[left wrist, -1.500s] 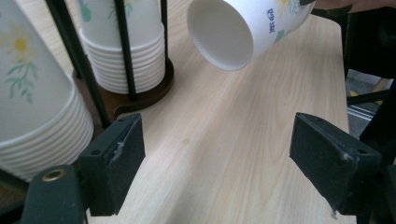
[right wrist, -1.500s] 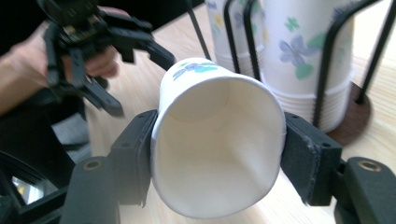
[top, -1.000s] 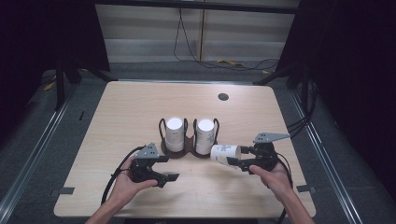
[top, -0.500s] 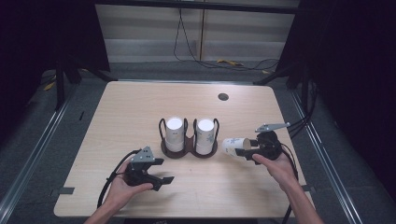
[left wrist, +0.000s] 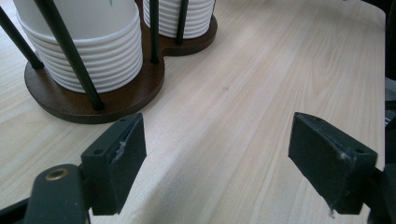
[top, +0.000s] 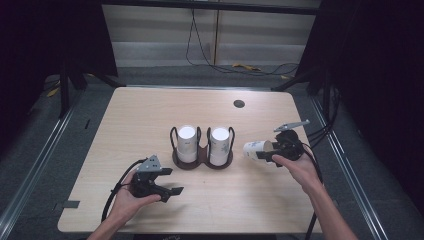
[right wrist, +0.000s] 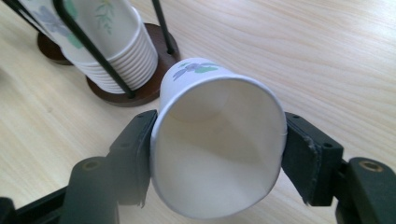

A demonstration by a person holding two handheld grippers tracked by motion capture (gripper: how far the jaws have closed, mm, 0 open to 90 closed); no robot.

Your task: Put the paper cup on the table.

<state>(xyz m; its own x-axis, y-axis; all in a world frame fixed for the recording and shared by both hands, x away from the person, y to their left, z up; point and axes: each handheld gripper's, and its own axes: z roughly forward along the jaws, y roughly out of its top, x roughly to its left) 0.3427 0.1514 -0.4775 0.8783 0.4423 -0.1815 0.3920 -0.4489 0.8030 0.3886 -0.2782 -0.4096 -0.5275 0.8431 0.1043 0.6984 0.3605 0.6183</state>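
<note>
A dark wooden cup holder (top: 202, 161) with black wire posts stands mid-table and carries two stacks of white paper cups (top: 186, 142) (top: 220, 145). My right gripper (top: 270, 151) is shut on a single white paper cup (top: 255, 150) with a flower print, held on its side to the right of the holder, above the table. In the right gripper view the cup (right wrist: 217, 140) sits between both jaws, mouth toward the camera. My left gripper (top: 170, 182) stands open near the front left, with nothing between its fingers (left wrist: 116, 161), a short way from the holder (left wrist: 88, 102).
The wooden table (top: 125, 125) has a small black round grommet (top: 239, 103) at the back right. Cables trail from both grippers toward the table's front edge and right edge. Metal rails and dark curtains flank the table.
My right gripper has carried the paper cup away from the holder, to the right and a little farther back. My left gripper has drifted slightly toward the front.
</note>
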